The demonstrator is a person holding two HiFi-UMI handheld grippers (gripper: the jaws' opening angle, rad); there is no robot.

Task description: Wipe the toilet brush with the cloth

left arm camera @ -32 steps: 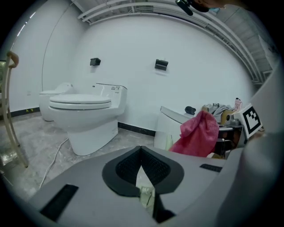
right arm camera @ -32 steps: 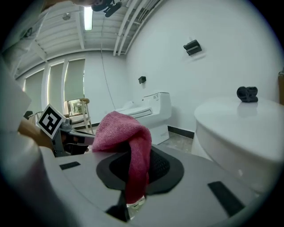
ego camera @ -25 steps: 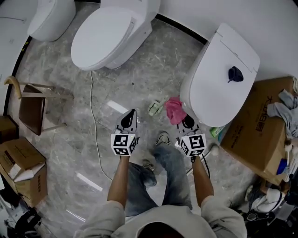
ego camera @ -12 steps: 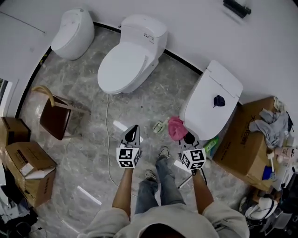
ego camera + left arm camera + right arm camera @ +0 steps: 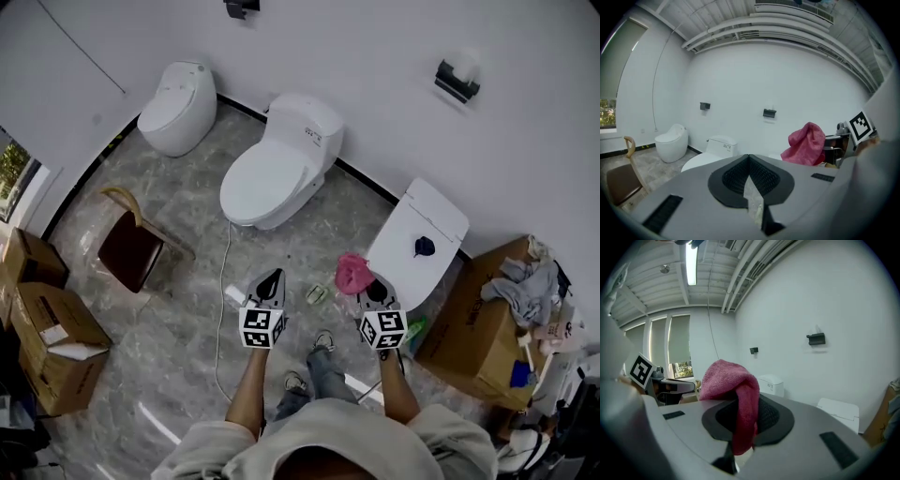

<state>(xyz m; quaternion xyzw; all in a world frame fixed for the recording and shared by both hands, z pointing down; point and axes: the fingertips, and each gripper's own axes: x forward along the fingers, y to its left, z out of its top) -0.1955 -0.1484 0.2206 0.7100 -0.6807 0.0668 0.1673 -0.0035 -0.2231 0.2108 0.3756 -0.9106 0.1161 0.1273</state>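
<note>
Toilets have slid down the head view and shrunk since a second ago, with far more wall [image 5: 375, 56] above them now; the cloth [image 5: 733, 394] has stayed in the right gripper [image 5: 372, 281].

That gripper's jaws pinch the cloth. Its long fold runs straight down between the pads towards the camera, while the bunched top rises above the tips and leans left. In the head view the cloth shows just left of the right toilet [image 5: 417, 230], touching the tips and pointing away from the person.

To the left of the right toilet, level with the other gripper, the left gripper [image 5: 272, 277] is held out with its jaws pressed together at the tips and nothing between them. It points towards the middle toilet [image 5: 272, 169], which stands up and left of the right toilet. A box [image 5: 473, 328] stands just right of the right toilet.

No view shows the brush clearly enough to place it or tell which way it points.
</note>
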